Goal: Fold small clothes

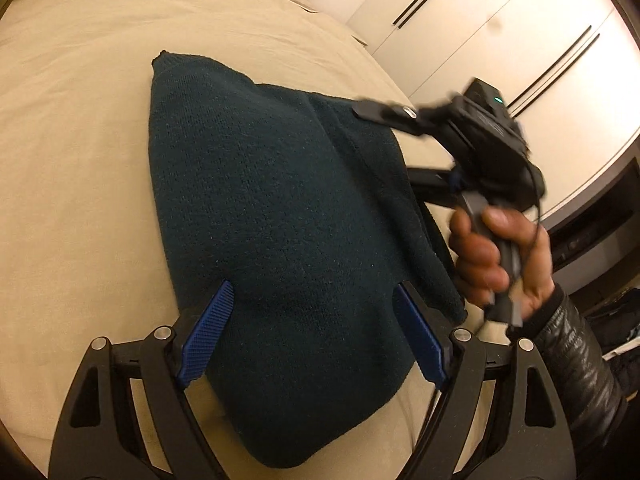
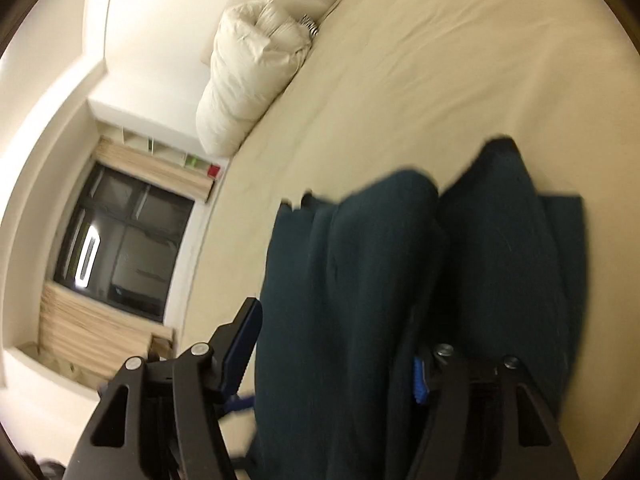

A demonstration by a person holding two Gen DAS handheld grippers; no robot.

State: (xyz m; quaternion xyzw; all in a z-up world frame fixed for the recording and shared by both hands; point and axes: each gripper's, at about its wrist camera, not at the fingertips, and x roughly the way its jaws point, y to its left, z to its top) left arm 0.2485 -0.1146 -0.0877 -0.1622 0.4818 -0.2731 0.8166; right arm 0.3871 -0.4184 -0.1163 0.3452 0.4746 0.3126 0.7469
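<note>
Knit teal sweater (image 1: 272, 216) (folded, ribbed hem) on smooth bedsheet (image 1: 80, 120).

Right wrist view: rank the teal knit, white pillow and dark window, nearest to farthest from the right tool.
1. Teal knit: lies between the fingers of the right tool, on the bed.
2. White pillow: beyond the knit, at the bed's left edge, upper left.
3. Dark window: on the wall past the bed's edge, far left.
</note>
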